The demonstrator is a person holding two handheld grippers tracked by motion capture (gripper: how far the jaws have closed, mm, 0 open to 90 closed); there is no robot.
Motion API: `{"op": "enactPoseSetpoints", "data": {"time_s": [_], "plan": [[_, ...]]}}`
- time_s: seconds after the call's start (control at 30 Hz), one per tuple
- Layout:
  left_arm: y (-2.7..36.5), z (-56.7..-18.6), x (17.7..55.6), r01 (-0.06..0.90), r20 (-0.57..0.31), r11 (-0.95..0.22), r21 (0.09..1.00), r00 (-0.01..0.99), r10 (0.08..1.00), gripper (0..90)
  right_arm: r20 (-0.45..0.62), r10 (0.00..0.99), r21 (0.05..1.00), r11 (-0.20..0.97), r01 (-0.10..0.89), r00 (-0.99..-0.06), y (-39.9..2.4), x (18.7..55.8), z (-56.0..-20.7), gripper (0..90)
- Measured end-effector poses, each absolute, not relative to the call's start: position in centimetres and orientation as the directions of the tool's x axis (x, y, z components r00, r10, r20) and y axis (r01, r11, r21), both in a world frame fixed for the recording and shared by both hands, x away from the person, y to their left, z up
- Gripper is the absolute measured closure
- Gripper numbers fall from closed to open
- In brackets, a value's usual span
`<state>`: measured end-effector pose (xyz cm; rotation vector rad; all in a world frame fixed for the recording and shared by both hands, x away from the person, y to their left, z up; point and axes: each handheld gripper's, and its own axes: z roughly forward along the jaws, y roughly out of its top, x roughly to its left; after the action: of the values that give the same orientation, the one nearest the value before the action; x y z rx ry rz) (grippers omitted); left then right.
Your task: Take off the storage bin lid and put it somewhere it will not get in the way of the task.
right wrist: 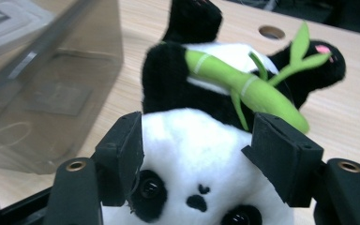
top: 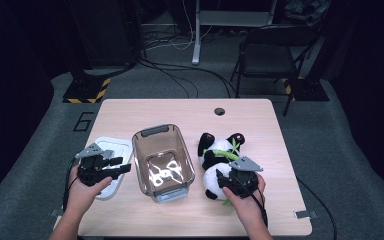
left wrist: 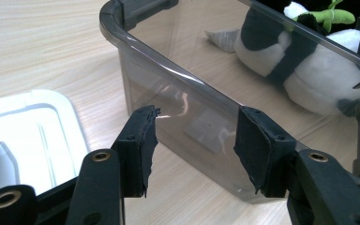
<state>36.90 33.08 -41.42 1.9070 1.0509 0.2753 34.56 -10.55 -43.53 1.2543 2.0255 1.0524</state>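
The big clear box [top: 163,161] is sitting between the white lid [top: 111,150] and the toy panda [top: 219,160], blocking the way across. The far counter [top: 180,112] is lying bare.

Two bare forearms come up from the bottom edge of the high view, one at lower left and one at lower right. The left hand [top: 82,192] wraps the left gripper [top: 122,167] at the left of the frame, jaws pointing toward the frame's centre; in the left gripper view its two black jaws stand parted with nothing between the pads [left wrist: 143,147]. The right hand [top: 247,202] holds the right gripper [top: 220,176] at lower right, pointing up-left; in the right gripper view its jaws stand apart on either side of a soft head, pads [right wrist: 281,157] close against it
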Motion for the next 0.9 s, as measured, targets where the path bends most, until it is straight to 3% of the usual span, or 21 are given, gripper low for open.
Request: {"op": "enactPoseSetpoints", "data": {"time_s": [0.43, 0.67, 0.9], "plan": [[33.1, -41.7, 37.1, 0.559, -0.218, -0.214, 0.801, 0.605, 0.766, 48.1, 0.0, 0.922, 0.818, 0.223, 0.53, -0.387, -11.5, 35.6, -43.7, 29.1], [33.1, -41.8, 37.2, 0.567, -0.221, -0.218, 0.794, 0.604, 0.766, 48.1, 0.019, 0.94, 0.806, 0.187, 0.562, -0.341, -11.4, 36.2, -44.0, 15.5], [33.2, -41.9, 37.2, 0.568, -0.221, -0.22, 0.793, 0.605, 0.765, 48.1, 0.088, 0.937, 0.782, 0.144, 0.607, -0.337, -10.7, 36.3, -45.2, 11.4]]}}
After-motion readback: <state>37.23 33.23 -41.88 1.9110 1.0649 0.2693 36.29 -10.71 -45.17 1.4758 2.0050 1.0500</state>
